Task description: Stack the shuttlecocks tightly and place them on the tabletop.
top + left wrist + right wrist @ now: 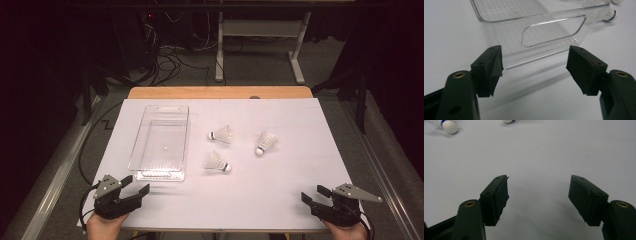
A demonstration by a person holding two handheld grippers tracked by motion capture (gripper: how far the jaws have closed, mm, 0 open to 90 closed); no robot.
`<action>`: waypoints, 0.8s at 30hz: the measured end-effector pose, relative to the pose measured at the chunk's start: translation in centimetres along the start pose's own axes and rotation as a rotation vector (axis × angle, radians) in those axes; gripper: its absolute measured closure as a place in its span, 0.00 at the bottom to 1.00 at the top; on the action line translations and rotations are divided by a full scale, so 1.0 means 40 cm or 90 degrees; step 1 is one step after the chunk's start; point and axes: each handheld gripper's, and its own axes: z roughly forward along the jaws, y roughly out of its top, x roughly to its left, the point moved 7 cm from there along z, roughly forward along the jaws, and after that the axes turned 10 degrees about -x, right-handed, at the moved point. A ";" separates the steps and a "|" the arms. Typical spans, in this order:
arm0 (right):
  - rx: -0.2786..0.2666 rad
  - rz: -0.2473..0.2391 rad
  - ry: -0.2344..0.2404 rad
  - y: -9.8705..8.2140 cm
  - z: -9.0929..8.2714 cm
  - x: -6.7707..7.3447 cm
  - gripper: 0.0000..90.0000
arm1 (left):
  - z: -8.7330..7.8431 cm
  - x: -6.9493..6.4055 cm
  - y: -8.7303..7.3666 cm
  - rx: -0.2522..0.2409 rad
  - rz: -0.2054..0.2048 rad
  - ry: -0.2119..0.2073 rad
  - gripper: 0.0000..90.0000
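Observation:
A clear plastic bin [161,141] lies lengthwise on the white table sheet, left of centre, with nothing in it; its near end wall with a cut-out handle [554,31] faces my left gripper. Three white shuttlecocks rest to its right: one [221,134] at the back, one [217,163] nearer, one [265,142] farthest right. My left gripper [137,184] sits open at the front left corner, just short of the bin [535,60]. At the front right corner my right gripper [315,194] is open over bare sheet [539,190]. A shuttlecock cork [449,126] shows far off.
The white sheet [280,185] covers a wooden table whose far edge [220,92] shows bare. Beyond it stand a white table frame [260,45] and loose cables on a grey floor. A metal rail [55,175] runs along the left side.

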 end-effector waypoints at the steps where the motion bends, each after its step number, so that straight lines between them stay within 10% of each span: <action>1: 0.000 0.001 0.000 0.000 0.000 0.000 0.36 | 0.000 0.004 -0.002 -0.003 -0.003 0.004 0.34; 24: -0.045 0.025 0.009 0.021 -0.020 0.000 0.39 | 0.001 0.023 -0.019 -0.001 -0.019 0.015 0.33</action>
